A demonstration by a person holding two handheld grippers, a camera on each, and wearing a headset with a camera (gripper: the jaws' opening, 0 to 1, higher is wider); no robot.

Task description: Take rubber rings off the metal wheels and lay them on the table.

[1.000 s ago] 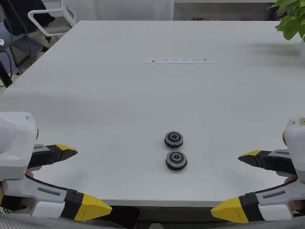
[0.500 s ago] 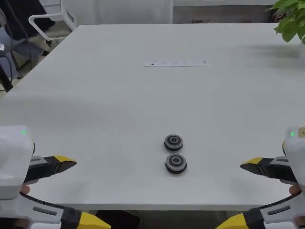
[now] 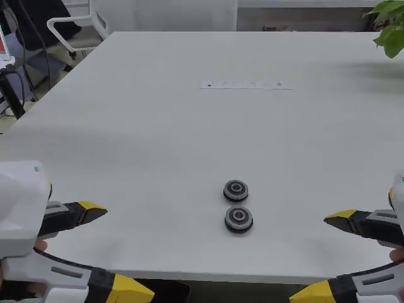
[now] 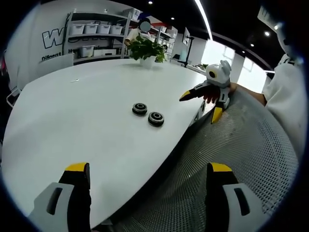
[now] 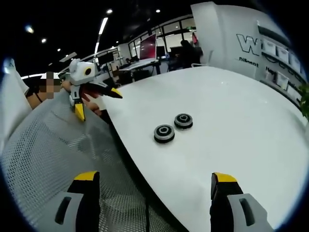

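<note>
Two small metal wheels with black rubber rings lie flat on the white table, one (image 3: 235, 190) just behind the other (image 3: 238, 219); they show as well in the left gripper view (image 4: 139, 108) (image 4: 156, 118) and the right gripper view (image 5: 183, 121) (image 5: 163, 133). My left gripper (image 3: 117, 249) is at the table's near left edge, open, with nothing between its yellow-tipped jaws. My right gripper (image 3: 325, 255) is at the near right edge, also open and holding nothing. Both are well apart from the wheels.
A strip with small markings (image 3: 246, 84) lies across the table's middle. A chair (image 3: 74, 31) stands at the far left corner and a green plant (image 3: 391, 25) at the far right. Grey mesh (image 4: 231, 159) lies below the table's near edge.
The head camera has shifted a little, so the wheels sit slightly lower and to the right. Both grippers stay open at the near edge; the wheels have not moved.
</note>
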